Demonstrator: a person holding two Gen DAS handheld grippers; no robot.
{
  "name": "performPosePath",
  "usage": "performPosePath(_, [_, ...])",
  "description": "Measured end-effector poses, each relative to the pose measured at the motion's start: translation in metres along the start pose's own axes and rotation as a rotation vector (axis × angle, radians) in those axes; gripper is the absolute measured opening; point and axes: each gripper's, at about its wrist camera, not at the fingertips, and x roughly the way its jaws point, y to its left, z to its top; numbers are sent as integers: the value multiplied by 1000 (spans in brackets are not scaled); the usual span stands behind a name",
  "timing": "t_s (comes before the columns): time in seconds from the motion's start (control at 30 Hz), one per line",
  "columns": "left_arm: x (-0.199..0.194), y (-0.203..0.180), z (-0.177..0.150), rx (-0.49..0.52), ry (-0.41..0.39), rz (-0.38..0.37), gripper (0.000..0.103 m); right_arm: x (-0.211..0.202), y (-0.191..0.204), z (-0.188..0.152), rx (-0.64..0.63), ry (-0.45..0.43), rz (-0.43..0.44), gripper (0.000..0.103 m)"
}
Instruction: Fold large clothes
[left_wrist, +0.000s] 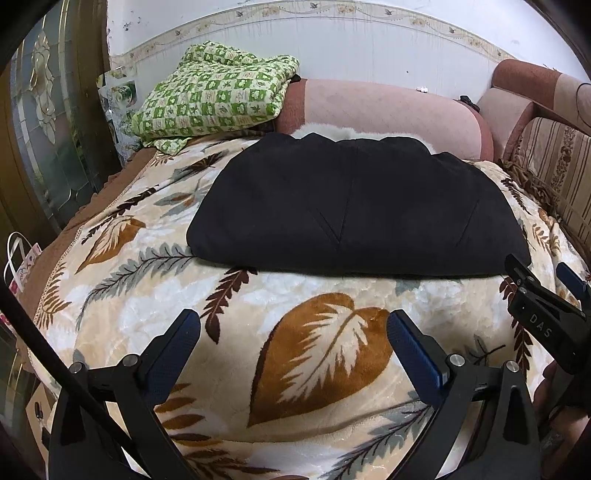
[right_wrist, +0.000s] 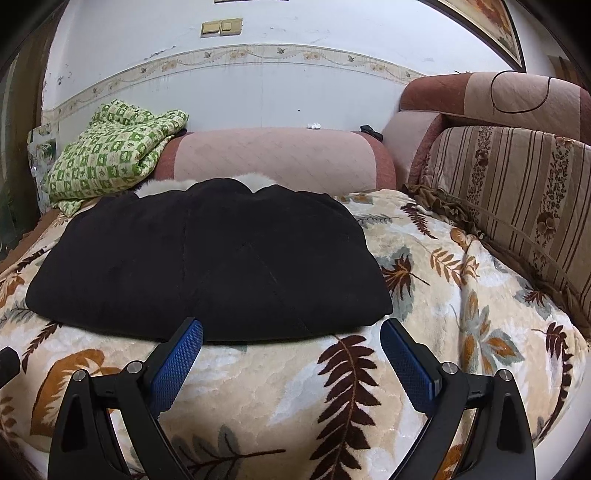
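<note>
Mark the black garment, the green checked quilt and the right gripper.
black garment (right_wrist: 207, 266), right wrist view, middle of top panel.
green checked quilt (left_wrist: 210, 92), left wrist view, folded centre.
right gripper (right_wrist: 291, 354), right wrist view, between fingertips.

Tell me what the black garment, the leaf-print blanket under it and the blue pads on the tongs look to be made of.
Black garment: matte, suede-like or brushed fabric, probably; no sheen, soft seams, white fluffy trim at its far edge.
Leaf-print blanket: plush fleece, likely; its pile is glossy and embossed.
Blue pads on the tongs: textured rubber or plastic, judging by the fine diamond grid.

White wall (right_wrist: 258, 92) (floral border), pink sofa (right_wrist: 280, 155)
</note>
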Motion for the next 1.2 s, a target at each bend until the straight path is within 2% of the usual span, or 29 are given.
performPosePath(1.2, [1, -6, -4, 6, 24, -18, 100, 8, 4, -3, -38, 43, -34, 99])
